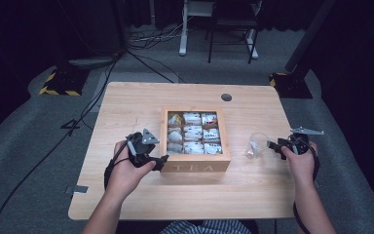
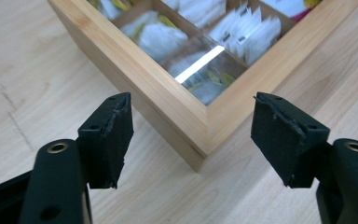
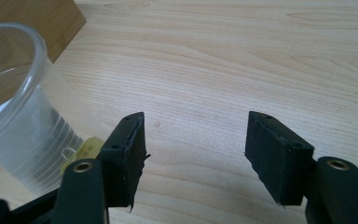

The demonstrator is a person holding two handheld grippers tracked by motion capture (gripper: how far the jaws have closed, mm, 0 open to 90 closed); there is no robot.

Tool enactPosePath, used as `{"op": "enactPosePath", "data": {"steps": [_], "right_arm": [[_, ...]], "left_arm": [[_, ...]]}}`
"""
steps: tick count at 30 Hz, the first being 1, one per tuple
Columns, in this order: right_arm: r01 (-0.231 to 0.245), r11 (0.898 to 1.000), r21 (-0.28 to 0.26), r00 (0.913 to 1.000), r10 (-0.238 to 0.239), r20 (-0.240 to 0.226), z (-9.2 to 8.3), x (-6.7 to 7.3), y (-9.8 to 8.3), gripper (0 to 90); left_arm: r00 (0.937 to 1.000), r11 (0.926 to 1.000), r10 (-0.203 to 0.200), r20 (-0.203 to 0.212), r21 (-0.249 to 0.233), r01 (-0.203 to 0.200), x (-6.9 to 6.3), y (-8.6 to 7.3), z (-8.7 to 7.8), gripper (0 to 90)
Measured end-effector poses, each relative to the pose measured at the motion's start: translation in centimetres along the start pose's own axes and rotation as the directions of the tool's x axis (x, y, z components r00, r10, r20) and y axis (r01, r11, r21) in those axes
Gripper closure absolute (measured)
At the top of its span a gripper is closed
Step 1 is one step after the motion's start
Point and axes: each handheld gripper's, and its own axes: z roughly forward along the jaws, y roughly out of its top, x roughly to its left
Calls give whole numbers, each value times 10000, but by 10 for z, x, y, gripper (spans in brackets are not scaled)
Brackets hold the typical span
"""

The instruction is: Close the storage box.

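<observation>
A wooden tea box (image 1: 195,166) marked TEA sits mid-table, its compartments holding white tea bags (image 1: 193,132) under a clear lid. My left gripper (image 1: 162,161) is at the box's front left corner. In the left gripper view it (image 2: 193,140) is open, and the box corner (image 2: 199,148) lies just beyond the gap, touching neither jaw. A clear plastic cup (image 1: 256,146) stands right of the box. My right gripper (image 1: 274,145) is just right of the cup. In the right gripper view it (image 3: 196,140) is open over bare wood, with the cup (image 3: 18,121) outside its left jaw.
The light wooden table (image 1: 126,112) has a round cable hole (image 1: 226,97) at the back. A small yellow piece (image 3: 85,150) shows by the cup's base. Beyond the table, cables (image 1: 97,83) and a chair's legs (image 1: 229,44) are on the grey floor.
</observation>
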Motion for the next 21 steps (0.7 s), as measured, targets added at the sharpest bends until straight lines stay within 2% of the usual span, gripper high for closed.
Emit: {"op": "enactPosePath", "data": {"steps": [6,10,13,17,21], "right_arm": [[-6,10000,7,10000,6,-25,4,1,1,382],[-8,10000,46,10000,8,-32,7,2,1,379],[15,10000,10,10000,-15,-31,7,1,1,368],[3,10000,-77,10000,-3,34,7,-2,0,348],[47,10000,-83,10000,-46,50,7,-4,-1,326]], "left_arm": [[9995,9974,-98,-296,-711,76,14,-7,-19,279],[9989,9952,-20,-460,-983,-25,24,-12,-27,270],[9980,9939,-112,-616,-1099,43,33,-16,-30,267],[9944,9954,-240,-1030,-945,142,46,-24,-30,261],[9934,9946,-569,-1000,-925,477,62,-32,-27,245]]}}
